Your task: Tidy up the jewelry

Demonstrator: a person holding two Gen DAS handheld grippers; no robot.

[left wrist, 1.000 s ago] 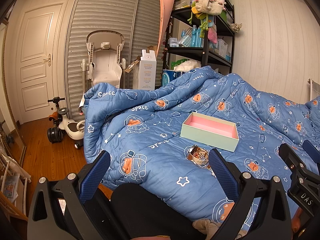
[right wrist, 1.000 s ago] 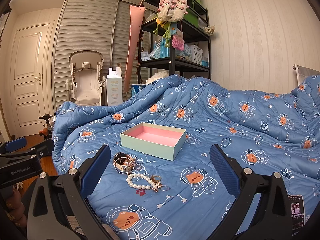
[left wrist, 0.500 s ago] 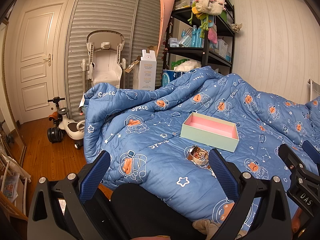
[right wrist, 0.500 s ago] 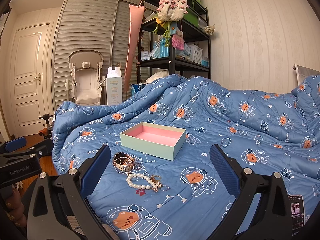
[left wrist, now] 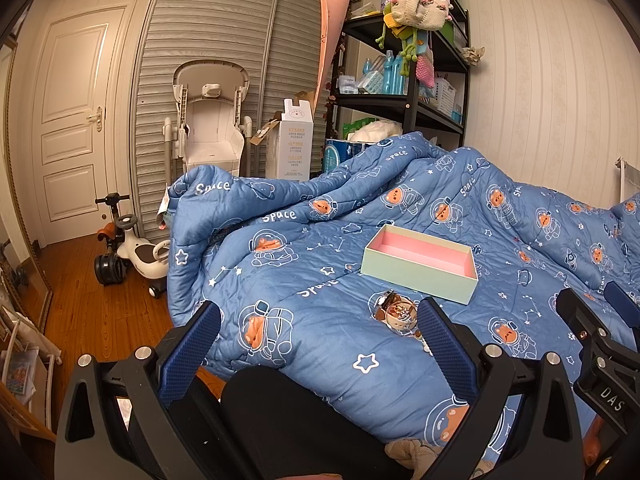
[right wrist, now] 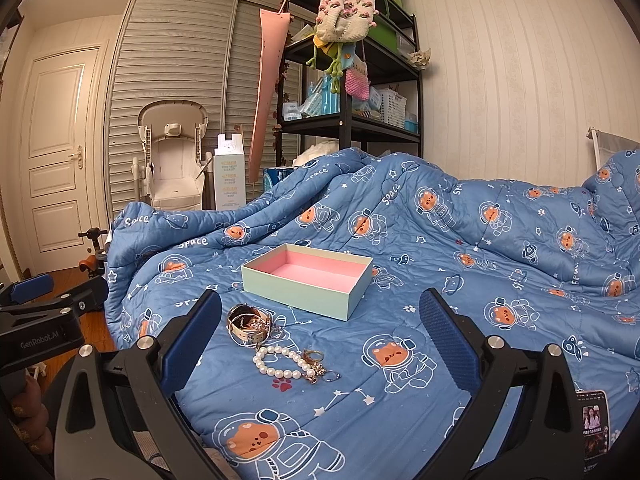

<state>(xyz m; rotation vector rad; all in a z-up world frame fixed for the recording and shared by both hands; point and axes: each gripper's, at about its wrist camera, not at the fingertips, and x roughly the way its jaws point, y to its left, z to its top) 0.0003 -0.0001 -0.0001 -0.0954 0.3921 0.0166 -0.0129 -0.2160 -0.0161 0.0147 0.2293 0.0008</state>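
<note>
Bed fills both views, covered by a blue quilt (right wrist: 460, 240) printed with astronaut bears and "Space" lettering, rumpled into folds at the far side. Black shelf unit (right wrist: 348, 120) stands behind it against the wall, crocheted bags (right wrist: 346, 18) hanging off its top. White folded high chair (left wrist: 210, 120) and a tall white carton (left wrist: 295, 144) sit by the slatted wardrobe doors; kids' ride-on scooter (left wrist: 132, 250) on the wood floor near the door.

Mint-green box (right wrist: 308, 280) with pink lining lies open on the quilt, mid-bed, nothing visible inside it.

Jewelry lies on the quilt just in front of the box, on the near side, none of it in the box:
- bangles (right wrist: 248, 324), gold-toned, in a tangle with small shiny bits, nearest the box
- pearl bracelet (right wrist: 280, 362) just beside the bangles, closer to the camera
- small gold charms and a ring (right wrist: 318, 368) touching the pearl bracelet's right end; too small to itemise

Left gripper (left wrist: 318, 340): jaws spread wide, holding nothing, hovering over the quilt edge. Bangles sit just beyond its right finger, partly hidden by it.

Right gripper (right wrist: 320, 332): jaws spread wide, holding nothing. Bangles, pearls and charms all sit in the gap between its fingers, apart from both pads.

Each gripper shows at the edge of the other's view.
</note>
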